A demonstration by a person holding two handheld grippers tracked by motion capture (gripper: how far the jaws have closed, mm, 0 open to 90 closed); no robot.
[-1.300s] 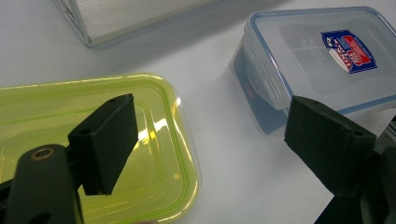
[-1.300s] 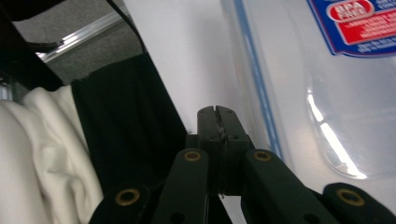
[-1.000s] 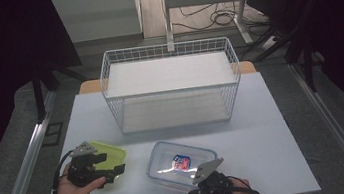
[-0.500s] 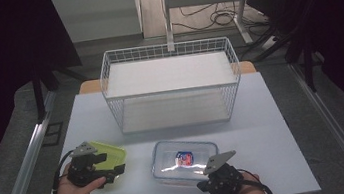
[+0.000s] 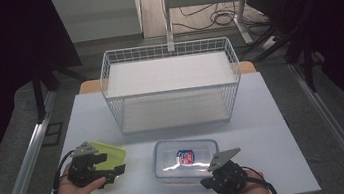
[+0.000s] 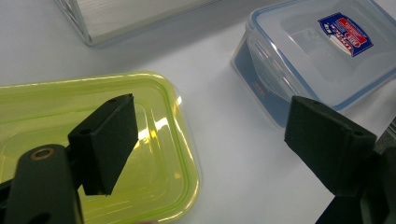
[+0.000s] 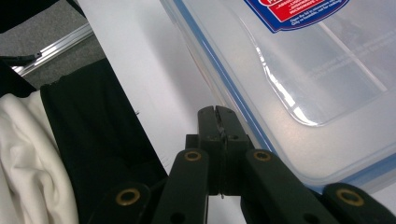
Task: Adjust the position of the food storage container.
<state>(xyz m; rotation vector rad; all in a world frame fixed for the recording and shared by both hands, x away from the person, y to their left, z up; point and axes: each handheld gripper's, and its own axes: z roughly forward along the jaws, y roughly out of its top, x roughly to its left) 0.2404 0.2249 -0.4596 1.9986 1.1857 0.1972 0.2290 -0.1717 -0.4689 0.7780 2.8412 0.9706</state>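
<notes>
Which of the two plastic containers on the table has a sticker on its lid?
The clear blue-rimmed container, beside the right gripper; the yellow-green container has none.

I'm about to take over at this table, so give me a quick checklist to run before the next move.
1. Left gripper open: ok.
2. Left gripper over green lid, not gripping it: ok.
3. Right gripper shut, empty: ok.
4. Right gripper beside the clear box's near edge; whether it touches: cannot tell.
5. Box lid seated: looks on; latches cannot tell.
6. Wire basket empty and apart from both: ok.
</notes>
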